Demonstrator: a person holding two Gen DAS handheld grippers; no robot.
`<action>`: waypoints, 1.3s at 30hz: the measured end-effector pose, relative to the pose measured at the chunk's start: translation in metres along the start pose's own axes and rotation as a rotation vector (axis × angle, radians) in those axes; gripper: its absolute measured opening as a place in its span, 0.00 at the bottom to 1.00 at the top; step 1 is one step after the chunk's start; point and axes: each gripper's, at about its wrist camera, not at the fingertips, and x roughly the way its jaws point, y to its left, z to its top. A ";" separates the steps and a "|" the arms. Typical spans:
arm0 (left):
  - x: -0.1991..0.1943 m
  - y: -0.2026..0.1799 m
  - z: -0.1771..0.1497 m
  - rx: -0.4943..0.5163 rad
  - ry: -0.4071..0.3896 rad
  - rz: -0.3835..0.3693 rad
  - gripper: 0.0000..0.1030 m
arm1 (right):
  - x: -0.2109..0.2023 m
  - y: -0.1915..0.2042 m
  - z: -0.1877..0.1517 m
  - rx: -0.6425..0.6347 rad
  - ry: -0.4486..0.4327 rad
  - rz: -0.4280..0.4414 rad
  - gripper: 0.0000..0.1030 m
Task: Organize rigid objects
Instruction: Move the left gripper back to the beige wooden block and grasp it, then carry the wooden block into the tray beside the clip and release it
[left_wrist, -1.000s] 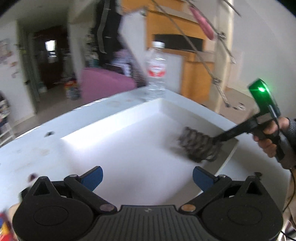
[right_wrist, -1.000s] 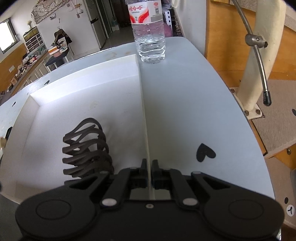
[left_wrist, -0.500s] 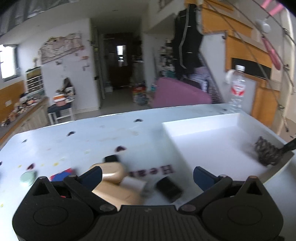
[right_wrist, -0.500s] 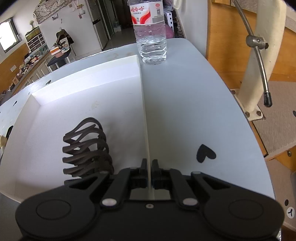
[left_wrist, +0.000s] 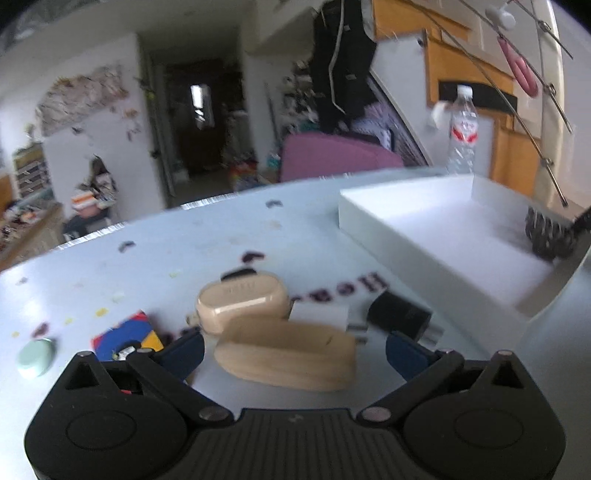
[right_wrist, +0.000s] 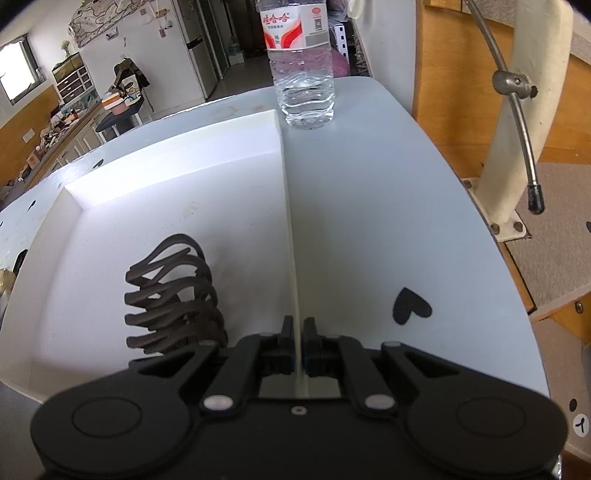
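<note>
Swung away from the shallow white foam tray (left_wrist: 436, 236), the left gripper (left_wrist: 295, 349) (jaws apart) hovers over a beige oblong case (left_wrist: 286, 354); the right gripper (right_wrist: 298, 328) pinches the tray's wall.

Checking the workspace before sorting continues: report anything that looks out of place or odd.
Nothing is spilled or broken. The loose items, a tan case, a wooden block and a black adapter, lie in a jumble outside the white tray. Only the black coiled holder sits inside.

Two beige cases (left_wrist: 242, 302) (left_wrist: 288, 352), one white tray (left_wrist: 424, 254), one black coiled holder (right_wrist: 173, 295), one water bottle (right_wrist: 301, 62), one black charger (left_wrist: 399, 314).
</note>
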 end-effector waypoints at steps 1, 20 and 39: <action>0.005 0.005 -0.001 -0.003 0.013 -0.010 1.00 | 0.000 0.000 0.000 0.001 0.000 -0.001 0.04; 0.001 0.015 0.016 -0.052 -0.028 -0.078 0.91 | 0.000 0.000 0.001 0.005 0.002 -0.002 0.05; 0.049 -0.164 0.127 0.420 -0.100 -0.600 0.91 | 0.001 0.000 0.002 0.004 0.006 -0.008 0.05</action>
